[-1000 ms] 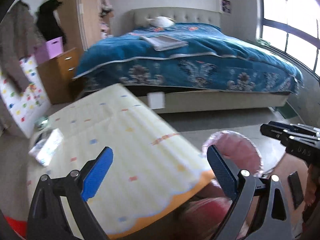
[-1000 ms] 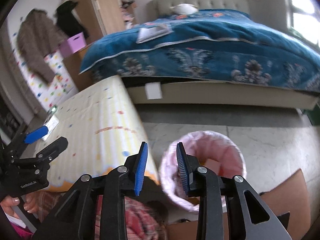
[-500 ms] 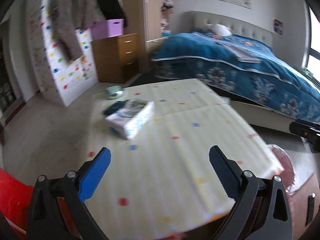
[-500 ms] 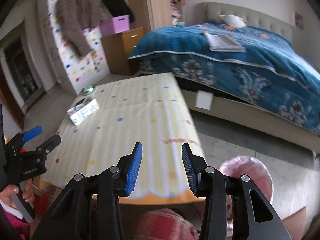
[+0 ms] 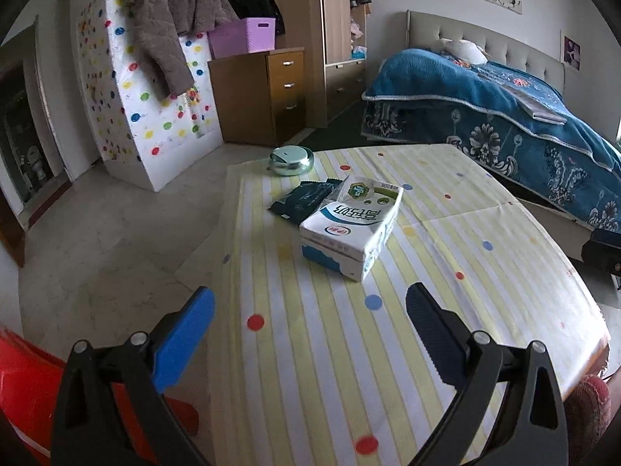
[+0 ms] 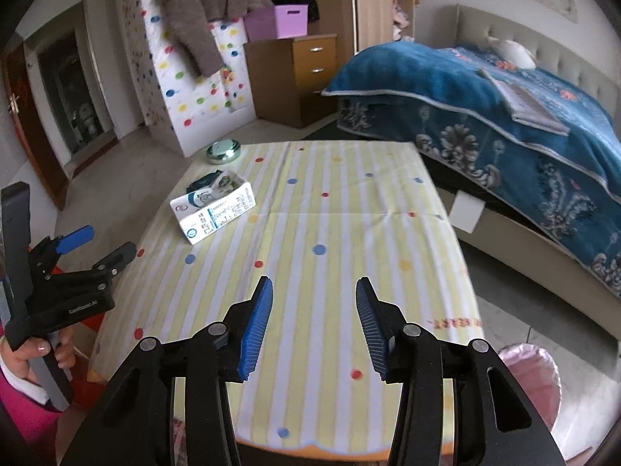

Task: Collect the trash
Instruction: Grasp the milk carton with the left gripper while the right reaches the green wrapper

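Observation:
A dark green wrapper lies on the striped tablecloth, tucked against a white tissue pack. Both show in the right wrist view, wrapper behind the pack. My left gripper is open and empty, low over the table's near left corner, short of the pack. My right gripper is open and empty above the table's near edge. A pink-lined trash bin stands on the floor at the table's right corner.
A round green tin sits at the table's far corner. A blue-covered bed lies to the right. A wooden drawer unit and a dotted white board stand behind. A red object is at lower left.
Both grippers swung left from the bin toward the table top, bringing the wrapper and tissue pack closer. The right jaws opened wider. The left jaws stayed open.

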The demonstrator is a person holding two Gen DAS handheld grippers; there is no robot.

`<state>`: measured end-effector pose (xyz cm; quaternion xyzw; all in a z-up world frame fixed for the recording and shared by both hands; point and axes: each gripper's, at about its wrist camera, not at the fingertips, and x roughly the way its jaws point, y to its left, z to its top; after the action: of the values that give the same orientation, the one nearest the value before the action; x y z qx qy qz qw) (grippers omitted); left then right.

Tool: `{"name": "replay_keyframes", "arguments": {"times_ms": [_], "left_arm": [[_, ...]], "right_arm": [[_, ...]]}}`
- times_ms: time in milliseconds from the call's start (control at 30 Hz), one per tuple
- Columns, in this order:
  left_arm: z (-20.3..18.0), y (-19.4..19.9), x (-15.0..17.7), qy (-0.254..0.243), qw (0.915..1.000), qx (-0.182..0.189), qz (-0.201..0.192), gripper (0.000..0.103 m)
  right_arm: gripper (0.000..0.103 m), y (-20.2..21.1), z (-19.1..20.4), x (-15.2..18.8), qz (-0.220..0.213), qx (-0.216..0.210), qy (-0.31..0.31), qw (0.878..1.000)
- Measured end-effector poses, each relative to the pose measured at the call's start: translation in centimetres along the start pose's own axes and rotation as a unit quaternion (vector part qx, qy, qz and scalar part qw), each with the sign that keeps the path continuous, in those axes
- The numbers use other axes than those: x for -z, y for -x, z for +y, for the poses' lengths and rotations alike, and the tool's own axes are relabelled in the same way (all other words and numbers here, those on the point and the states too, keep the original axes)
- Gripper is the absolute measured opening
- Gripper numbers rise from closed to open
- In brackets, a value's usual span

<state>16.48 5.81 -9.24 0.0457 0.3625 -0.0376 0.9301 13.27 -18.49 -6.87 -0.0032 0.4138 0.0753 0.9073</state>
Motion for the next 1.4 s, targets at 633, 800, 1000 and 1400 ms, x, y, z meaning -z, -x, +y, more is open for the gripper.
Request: {"name": "replay_keyframes", "arguments": {"times_ms": [633,800,1000,1400], "left_arm": [[-2.3,-9.4,-3.2,-0.037,0.9960,0.059,0.056,0.076],[-2.3,-7.5,-2.8,-0.023,0.9960,0.074,0.045,0.071],[-0.5,-2.1,-2.7,-0.008,0.9978,0.066,-0.002,0.071],[6.3,0.5,-2.3,0.055,0.9979,-0.026,-0.023,0.071]], "right_arm": [[0.049,-8.6,-1.2,-2.8,0.039,-0.017,-0.013,0.999],[0.049,-8.6,-1.2,-2.8,0.040,-0.018,-0.008,0.999],[0.049,-7.9,0.7,-3.0,0.032,-0.023,0.010,0.999],[0.049,-10.2,6.1,-5.7,0.020,-0.048,0.054,0.997]]}}
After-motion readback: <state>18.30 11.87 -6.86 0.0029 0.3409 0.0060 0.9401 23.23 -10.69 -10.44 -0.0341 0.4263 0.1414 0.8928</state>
